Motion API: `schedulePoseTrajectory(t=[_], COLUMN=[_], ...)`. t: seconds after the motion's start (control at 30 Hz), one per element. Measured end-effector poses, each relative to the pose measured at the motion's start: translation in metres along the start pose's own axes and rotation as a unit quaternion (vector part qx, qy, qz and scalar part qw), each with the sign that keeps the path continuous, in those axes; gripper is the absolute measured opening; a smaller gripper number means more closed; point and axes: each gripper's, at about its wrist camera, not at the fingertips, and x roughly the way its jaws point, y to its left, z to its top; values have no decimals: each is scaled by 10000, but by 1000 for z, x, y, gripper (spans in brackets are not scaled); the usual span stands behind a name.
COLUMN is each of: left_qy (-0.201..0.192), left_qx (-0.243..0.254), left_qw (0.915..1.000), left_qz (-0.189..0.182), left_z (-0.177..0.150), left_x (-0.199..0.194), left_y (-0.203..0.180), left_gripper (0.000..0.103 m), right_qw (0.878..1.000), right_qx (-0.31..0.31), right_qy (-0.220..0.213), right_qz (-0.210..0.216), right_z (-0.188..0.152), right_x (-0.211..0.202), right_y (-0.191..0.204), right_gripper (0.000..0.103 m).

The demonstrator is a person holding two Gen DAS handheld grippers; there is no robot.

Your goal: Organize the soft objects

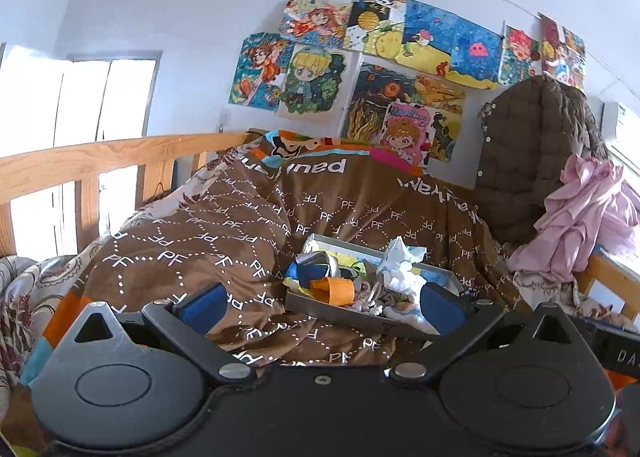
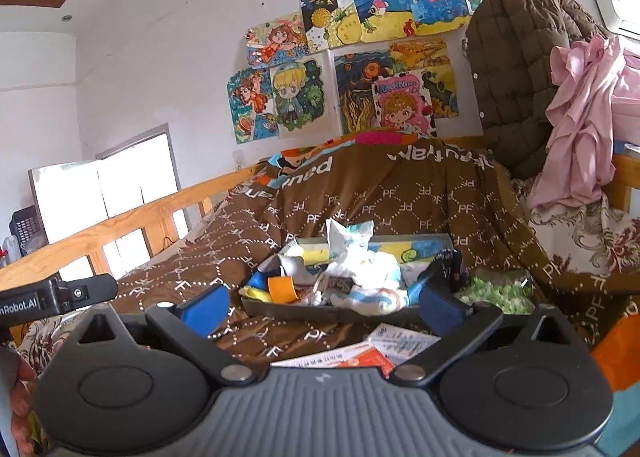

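Observation:
A shallow grey tray (image 1: 320, 307) (image 2: 304, 311) rests on the brown "PF" quilt (image 1: 224, 233) (image 2: 400, 197), piled with soft items: white and pale-blue cloths (image 1: 400, 269) (image 2: 360, 257), an orange piece (image 1: 334, 291) (image 2: 282, 289) and a blue and grey piece (image 1: 314, 267). My left gripper (image 1: 322, 307) stands open in front of the tray, nothing between its blue pads (image 1: 202, 307). Open too is my right gripper (image 2: 324, 309), its fingers on either side of the tray's near edge without holding anything.
A wooden bed rail (image 1: 100, 161) (image 2: 132, 217) runs along the left. A brown quilted coat (image 1: 528, 137) (image 2: 516, 69) and pink clothes (image 1: 580, 217) (image 2: 580, 117) hang at the right. Papers (image 2: 380, 349) and a green fuzzy thing (image 2: 496, 293) lie near the tray. Drawings cover the wall.

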Motion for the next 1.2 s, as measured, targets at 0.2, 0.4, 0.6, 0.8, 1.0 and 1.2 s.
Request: schedulePoseTrajectory(t=[0.2,0.4,0.6,0.8,1.0,1.2], left_qy=[7,217,282,428,560,750], left_qx=[80,-51,197,337,508,611], left_qw=[9999,9997,9994,9985,9969,9948], left_qz=[-85,-82,-3,101,228,318], left_z=[-14,-23,-30,-34,-42,-50], left_x=[-5,-2,0,0,1,1], left_y=[5,13,9,6,7,6], left_gripper=[102,102,102,102,102,102], right_qw=[9996,9988,9974,9955,9928,9926], right_qx=[110,84,-91,-157,-232,-126], right_qy=[64,203,393,471,591,628], right_qz=[-266,-447,-602,-811,-1020,-1032], right_z=[-9,-17,-24,-30,-34,-37], right_x=[-6,-4,0,-4,-7,-15], right_y=[3,7,16,21,24,28], right_gripper=[103,103,103,103,103,103])
